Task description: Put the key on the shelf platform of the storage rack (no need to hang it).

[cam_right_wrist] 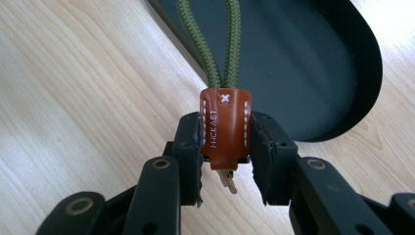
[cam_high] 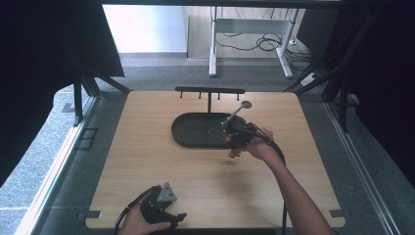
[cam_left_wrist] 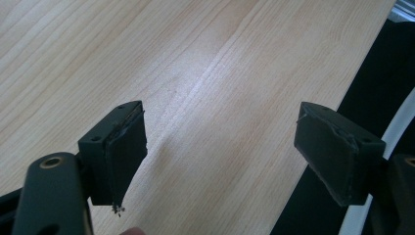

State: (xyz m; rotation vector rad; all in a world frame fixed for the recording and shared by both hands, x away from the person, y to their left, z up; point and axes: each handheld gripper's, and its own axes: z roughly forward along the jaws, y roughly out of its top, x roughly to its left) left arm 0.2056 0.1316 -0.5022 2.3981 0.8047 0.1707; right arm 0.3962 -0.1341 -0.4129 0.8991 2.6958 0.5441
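- R gripper (cam_right_wrist: 225,147), frame centre, jaws clamped on brown leather tag (cam_right_wrist: 225,127) w/ green cord (cam_right_wrist: 220,44) over black tray (cam_right_wrist: 313,58) edge.
- L gripper (cam_left_wrist: 220,156), lower frame, jaws wide apart, nothing between, above table (cam_left_wrist: 205,63).

"HCKAET" (letters uncertain) on the brown leather tab (cam_right_wrist: 225,128)

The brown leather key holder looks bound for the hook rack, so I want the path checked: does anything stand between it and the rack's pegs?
Nothing visible does. The right hand-held gripper grips the brown leather key holder over the near rim of the black tray; past it lies the flat tray floor, then the hook rack behind.
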